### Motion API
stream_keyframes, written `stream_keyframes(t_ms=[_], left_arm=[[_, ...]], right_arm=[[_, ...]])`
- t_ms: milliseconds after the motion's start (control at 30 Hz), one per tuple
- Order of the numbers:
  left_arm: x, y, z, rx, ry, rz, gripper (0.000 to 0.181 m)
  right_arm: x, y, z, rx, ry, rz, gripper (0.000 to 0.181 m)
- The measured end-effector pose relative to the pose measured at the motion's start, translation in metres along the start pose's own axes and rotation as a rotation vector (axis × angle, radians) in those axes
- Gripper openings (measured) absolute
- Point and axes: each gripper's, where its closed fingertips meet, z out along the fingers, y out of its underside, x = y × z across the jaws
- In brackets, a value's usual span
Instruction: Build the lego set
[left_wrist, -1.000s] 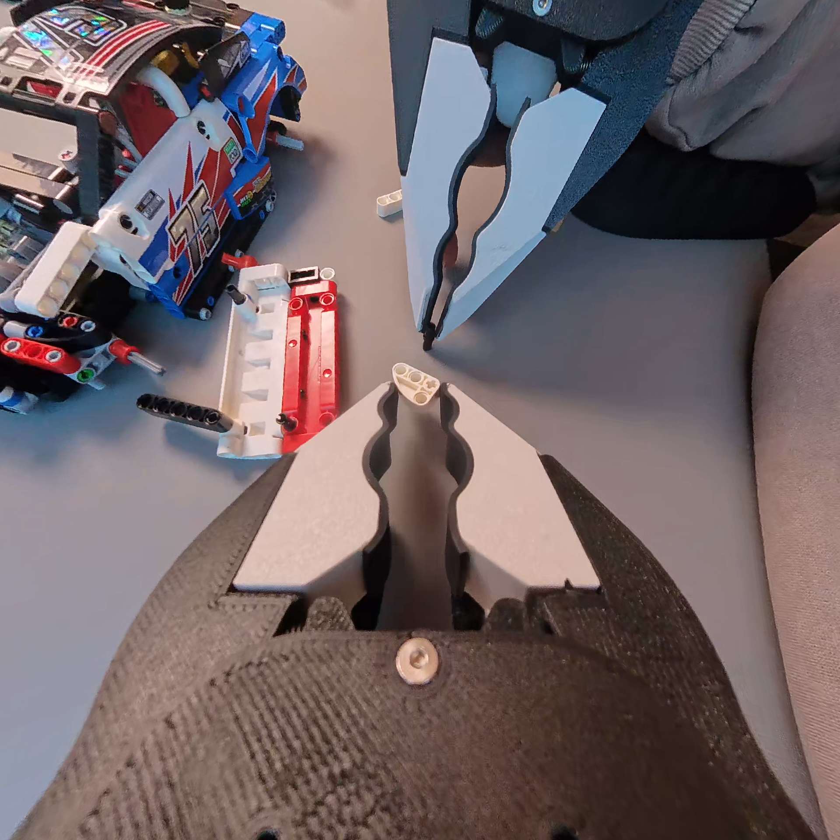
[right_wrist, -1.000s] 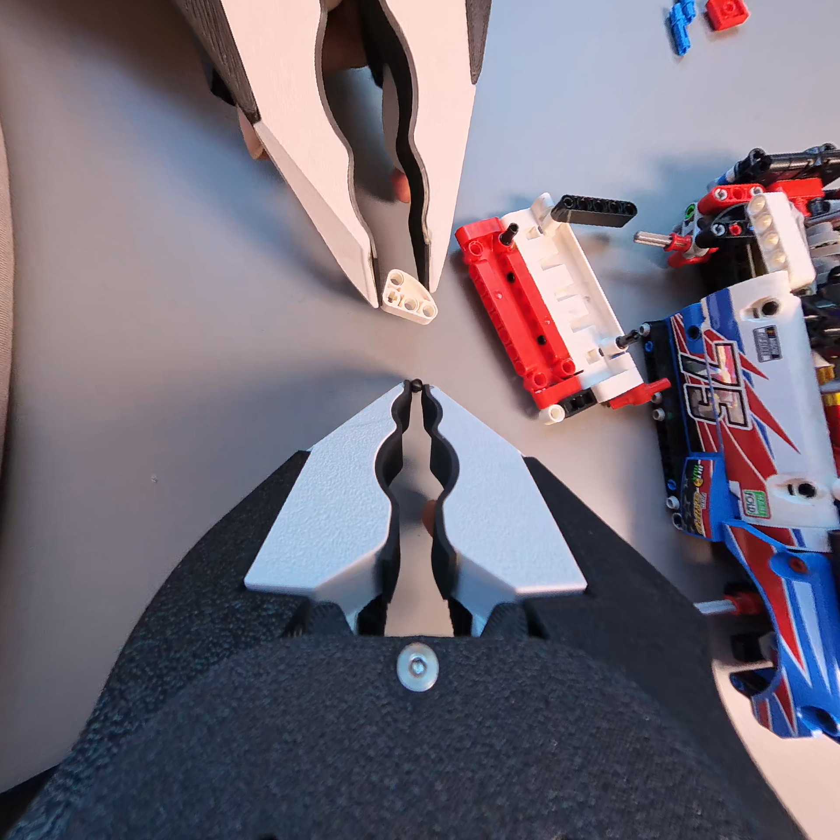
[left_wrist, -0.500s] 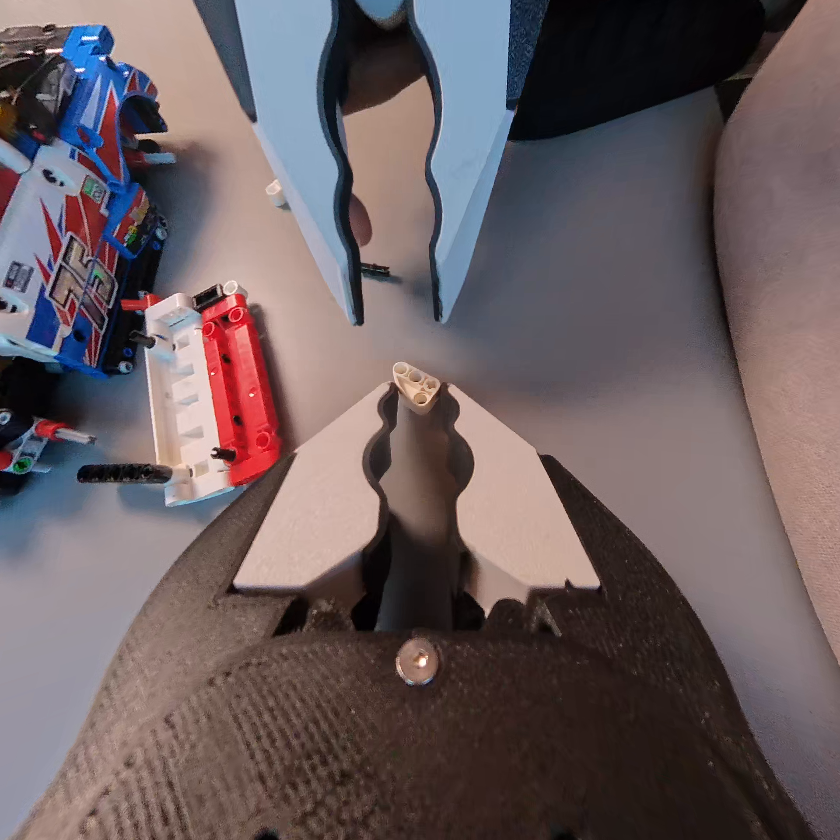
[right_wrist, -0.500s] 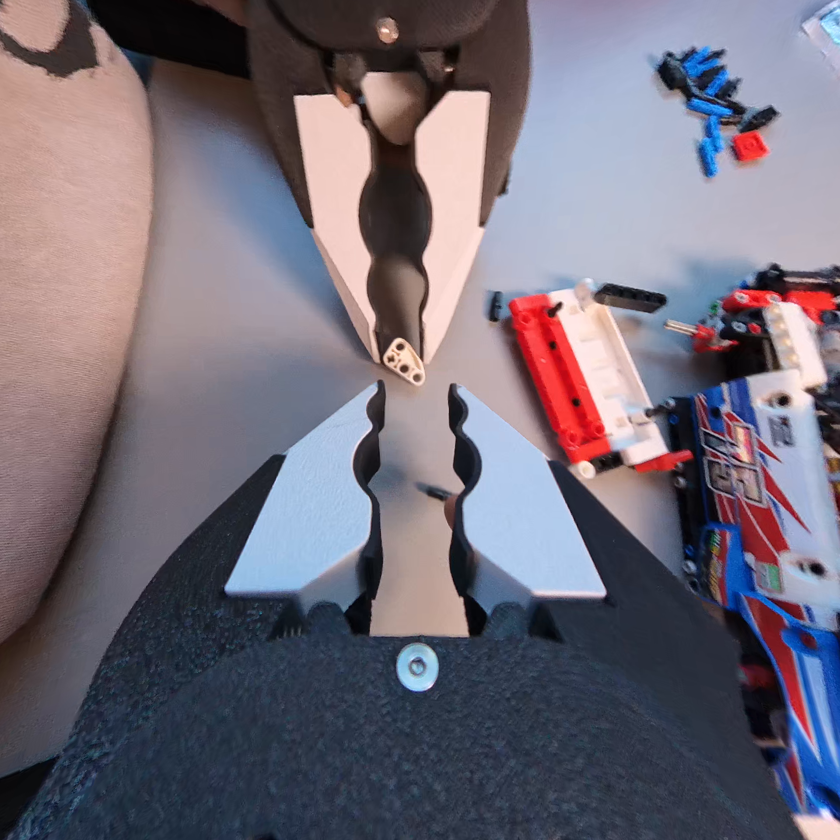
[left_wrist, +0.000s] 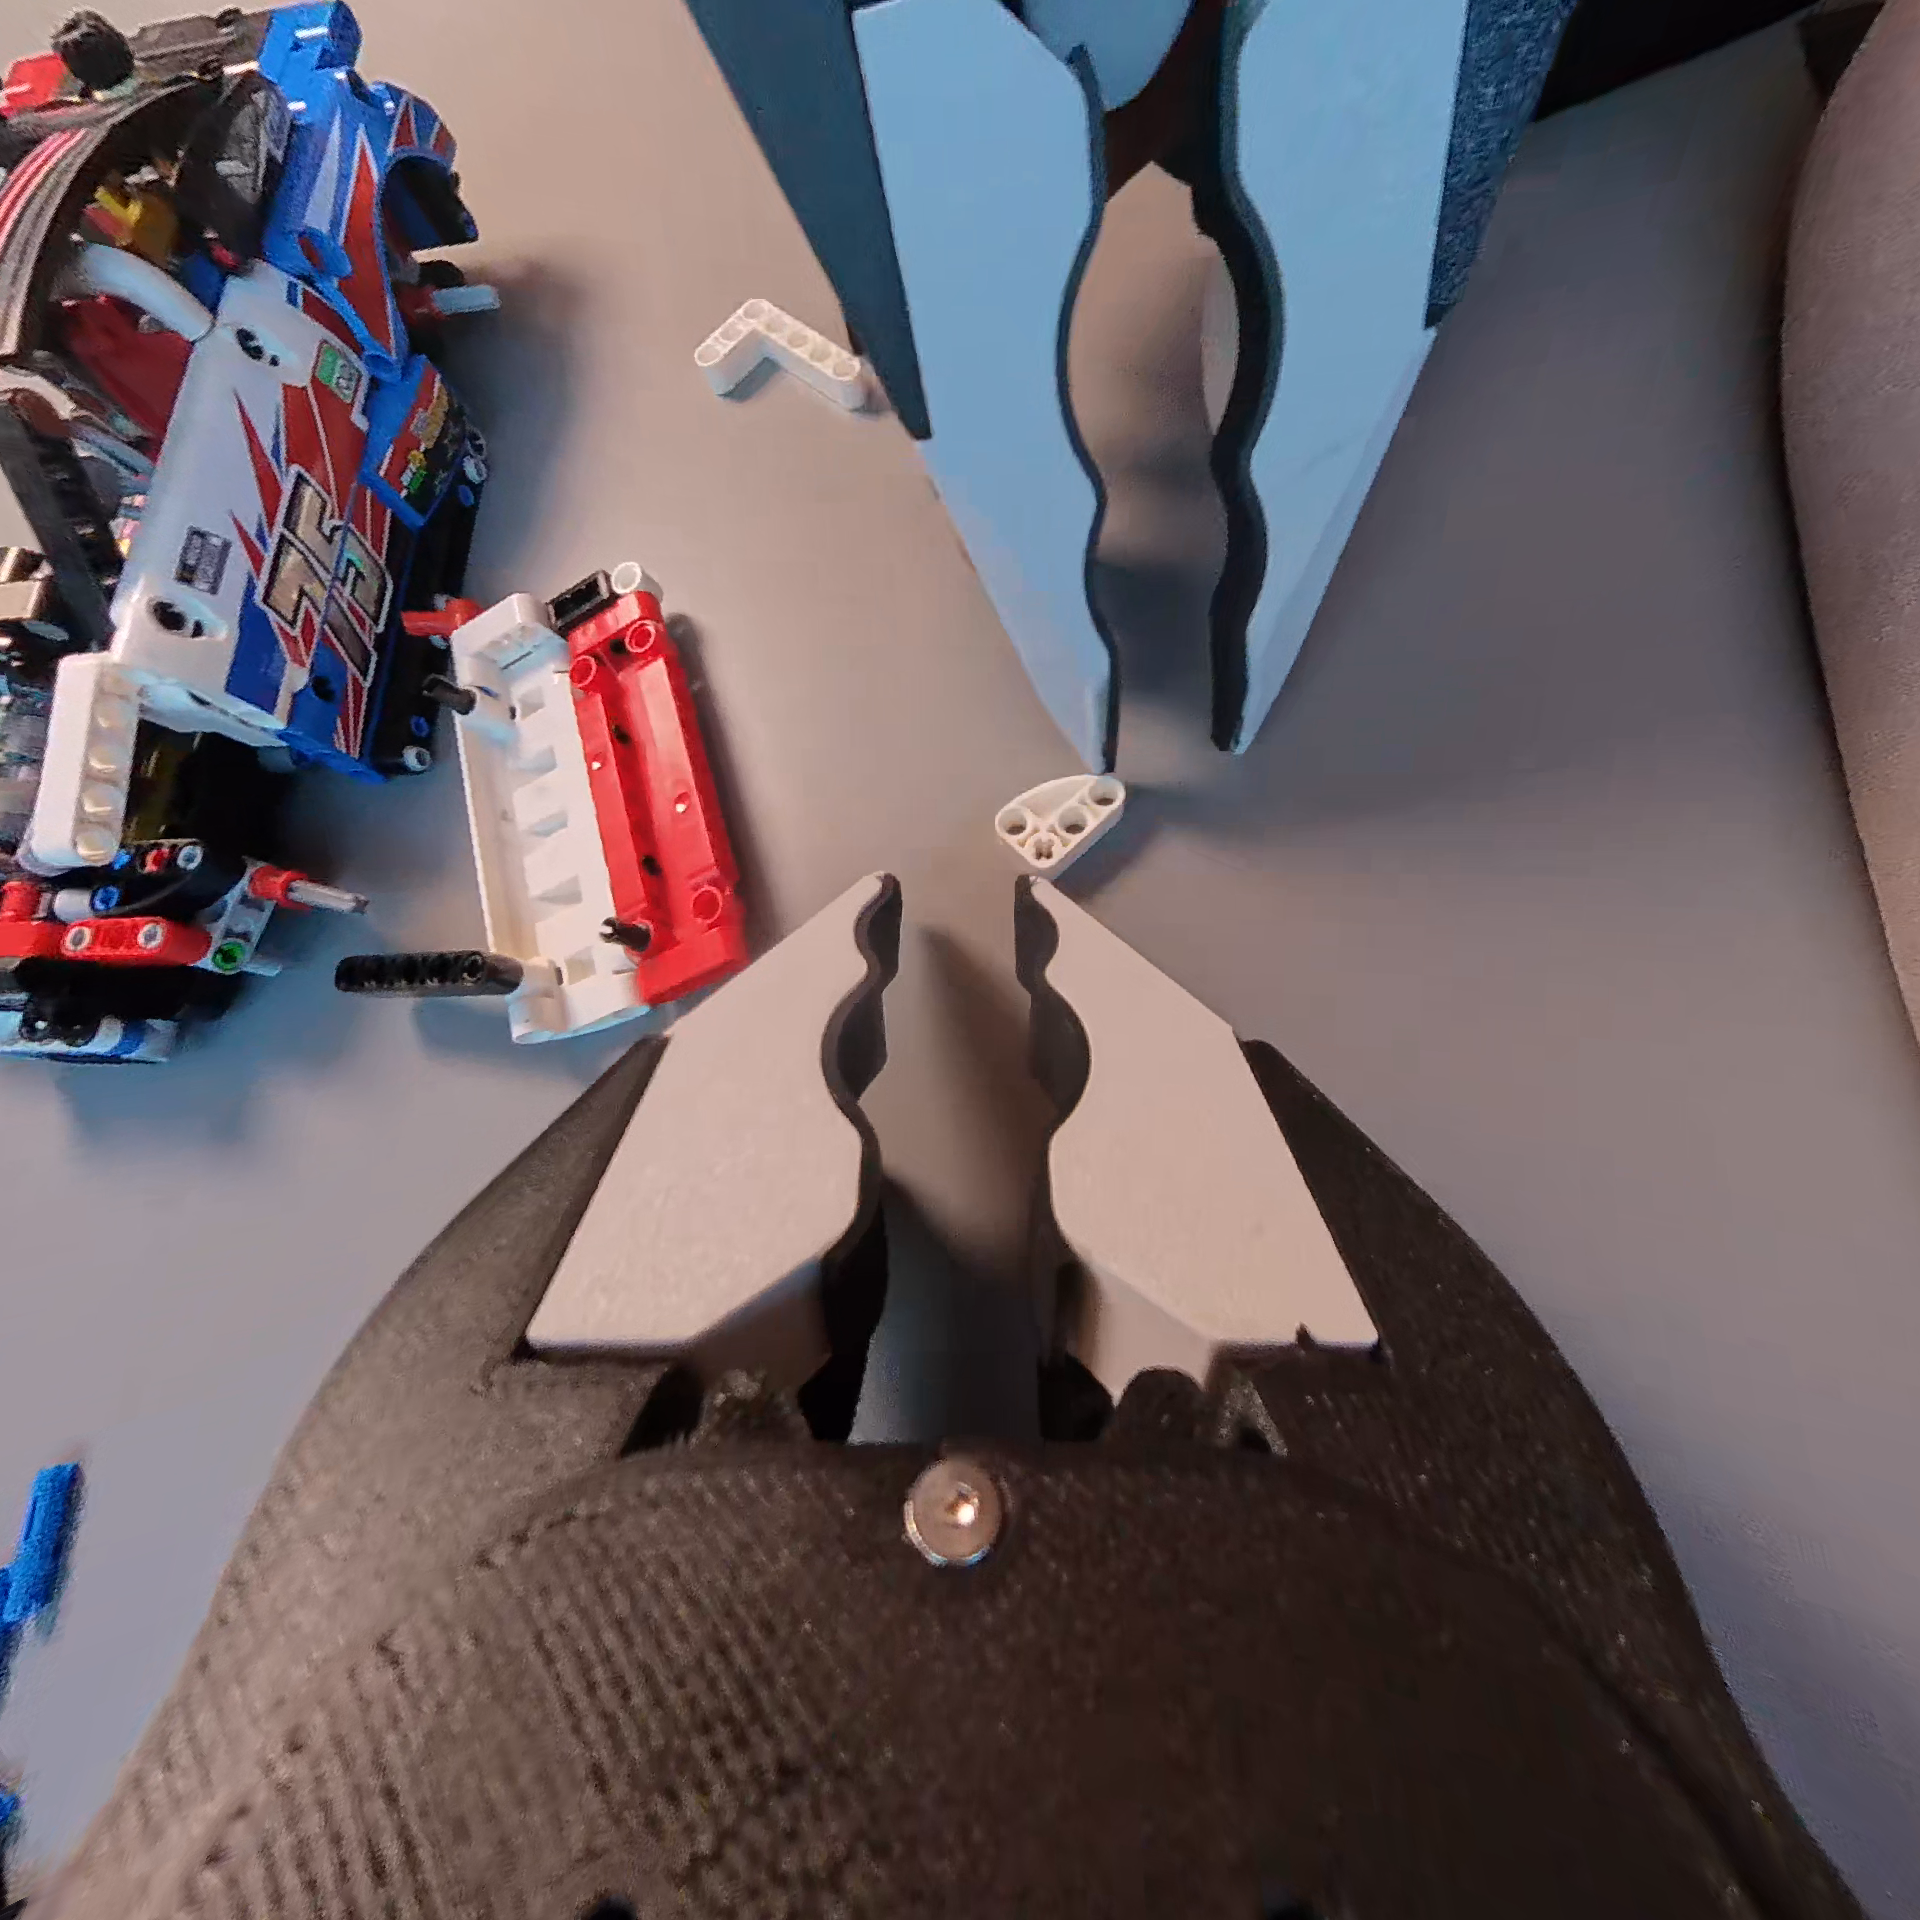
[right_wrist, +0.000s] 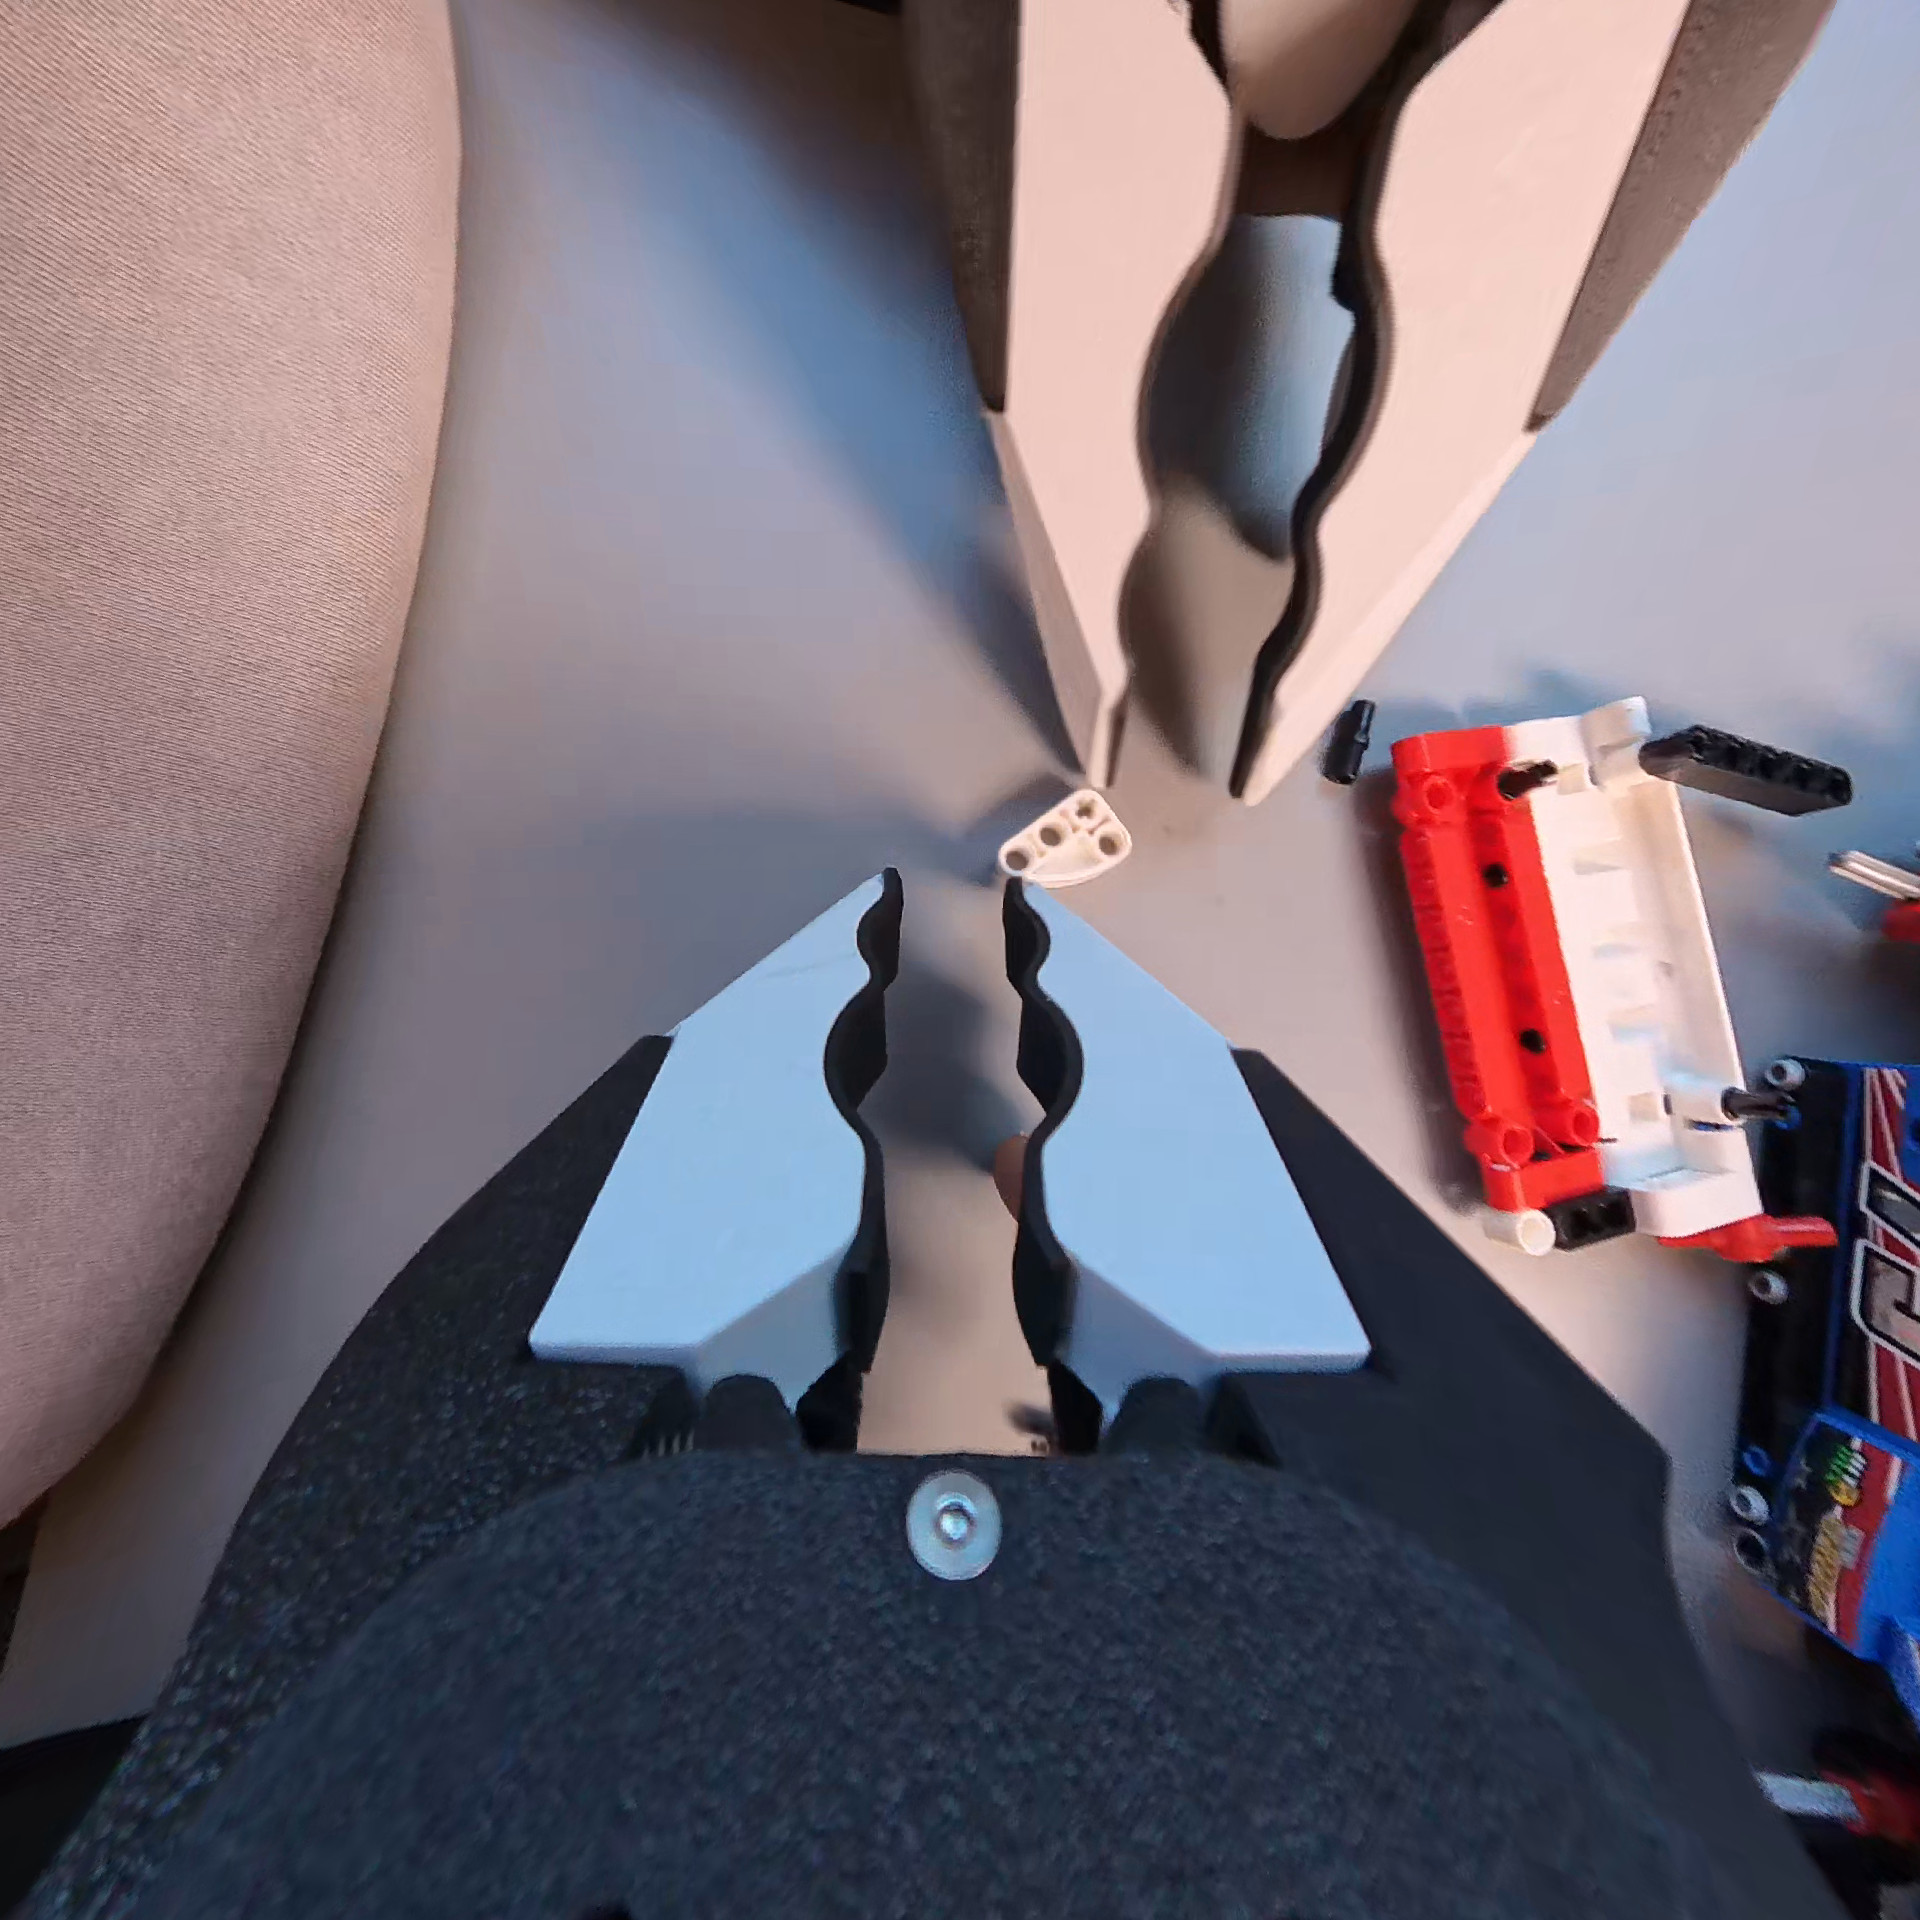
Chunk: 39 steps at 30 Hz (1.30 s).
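Grey counter (left_wrist: 1455, 987) carries the race car model (left_wrist: 239, 540), red-white panel assembly (left_wrist: 603, 821), then left gripper (left_wrist: 956, 883) and right gripper (right_wrist: 948, 878), fingers parted and empty, flanking the loose white triangular piece (left_wrist: 1060, 819) between their tips.

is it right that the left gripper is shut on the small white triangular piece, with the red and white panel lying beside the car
Not quite: the left gripper is open, and the small white triangular piece lies loose on the table, as the left wrist view shows. The red and white panel does lie beside the car.
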Motion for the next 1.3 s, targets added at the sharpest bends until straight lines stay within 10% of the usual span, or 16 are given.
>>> stream_keyframes(t_ms=[33,1000,1300], left_arm=[[-0.003,0.0,-0.001,-0.003,-0.015,-0.01,0.019],[0.001,-0.009,-0.02,0.073,0.04,-0.037,0.021],[0.019,-0.049,-0.039,0.301,0.078,0.053,0.012]], right_arm=[[-0.002,-0.002,0.001,0.009,-0.005,-0.005,0.017],[0.02,-0.008,0.007,-0.007,0.211,0.246,0.013],[0.014,-0.06,-0.05,0.62,-0.472,0.775,0.009]])
